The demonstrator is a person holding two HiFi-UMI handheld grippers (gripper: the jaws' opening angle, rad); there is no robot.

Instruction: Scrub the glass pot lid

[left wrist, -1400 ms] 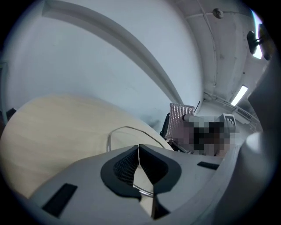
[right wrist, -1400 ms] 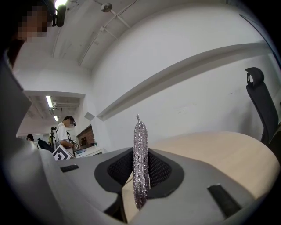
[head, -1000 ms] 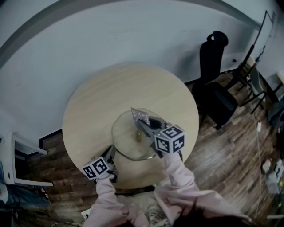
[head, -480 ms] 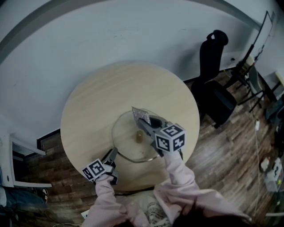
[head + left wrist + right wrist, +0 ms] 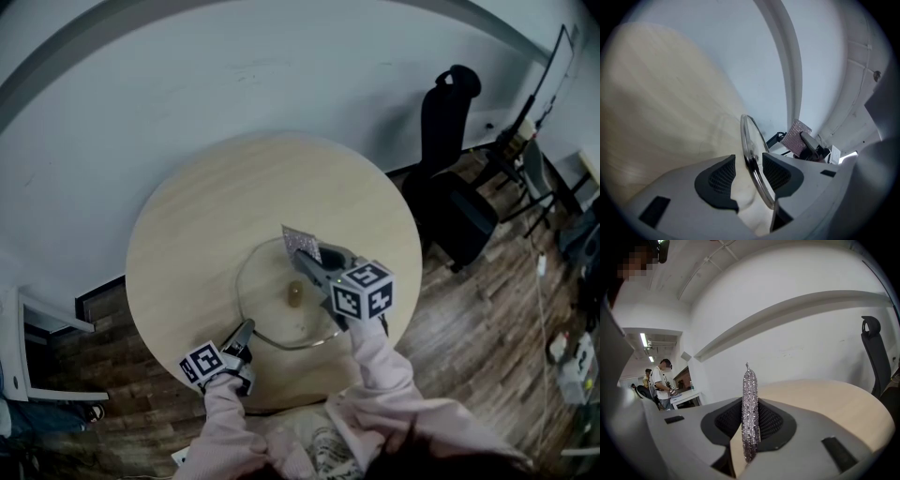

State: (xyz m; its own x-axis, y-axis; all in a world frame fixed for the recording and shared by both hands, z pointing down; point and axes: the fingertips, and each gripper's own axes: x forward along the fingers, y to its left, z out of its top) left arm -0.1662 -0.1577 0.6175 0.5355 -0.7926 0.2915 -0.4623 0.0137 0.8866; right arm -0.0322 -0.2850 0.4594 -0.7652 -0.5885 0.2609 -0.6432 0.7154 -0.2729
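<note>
Glass lid [image 5: 270, 286] knob-up on round table [image 5: 187, 225], near the front edge, its near rim between left gripper's [image 5: 749, 174] wide-spread jaws, pads not pinching it, right gripper [image 5: 750, 422] clamping a glittery cloth [image 5: 749, 404] over the lid's far side, black chair [image 5: 450, 178] beyond.

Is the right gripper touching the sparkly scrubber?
Touching. The right gripper view shows the sparkly scrubber squeezed upright between the jaws of the right gripper, with the pads tight against both its sides.
</note>
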